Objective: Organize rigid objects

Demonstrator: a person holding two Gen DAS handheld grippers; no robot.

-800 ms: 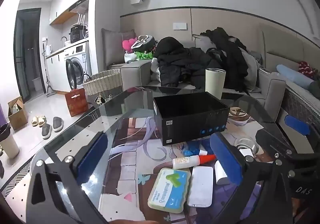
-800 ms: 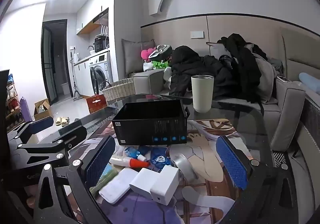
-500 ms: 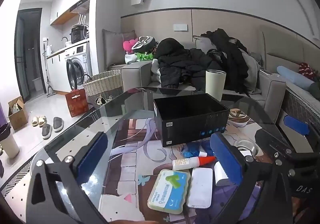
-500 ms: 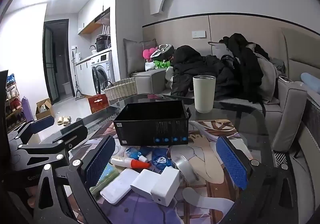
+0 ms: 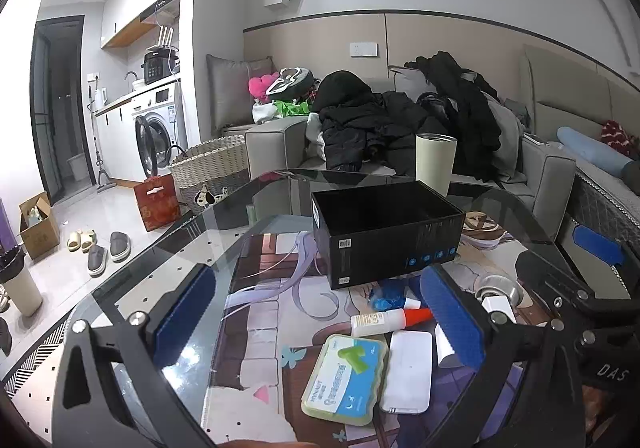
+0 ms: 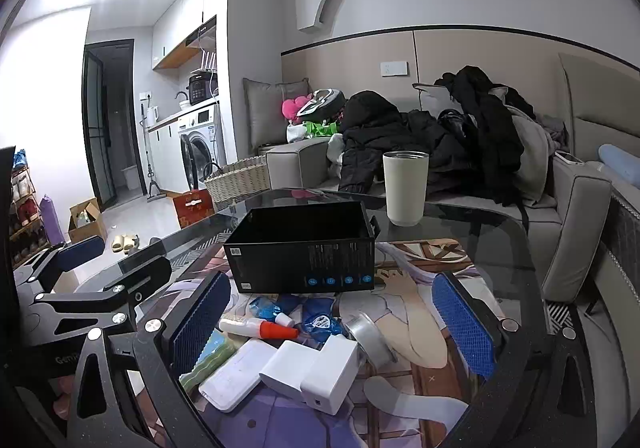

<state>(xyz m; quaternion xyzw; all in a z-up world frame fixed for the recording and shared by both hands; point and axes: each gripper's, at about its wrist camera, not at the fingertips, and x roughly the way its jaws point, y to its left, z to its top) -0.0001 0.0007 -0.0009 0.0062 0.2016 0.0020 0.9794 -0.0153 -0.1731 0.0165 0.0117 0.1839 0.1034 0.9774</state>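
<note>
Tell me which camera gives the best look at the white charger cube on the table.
The right wrist view. There the white charger cube lies whole and unblocked between the open fingers, one face showing a port. In the left wrist view, only a small white corner shows behind the left gripper's right-hand finger.

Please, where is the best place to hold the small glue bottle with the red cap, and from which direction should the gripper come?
Grip the glue bottle on its white body, not its tapered red cap, probably coming from above with the open right gripper. It lies flat on the glass table, so the fingers should close across its narrow width. Items crowd it, so descend carefully.
</note>
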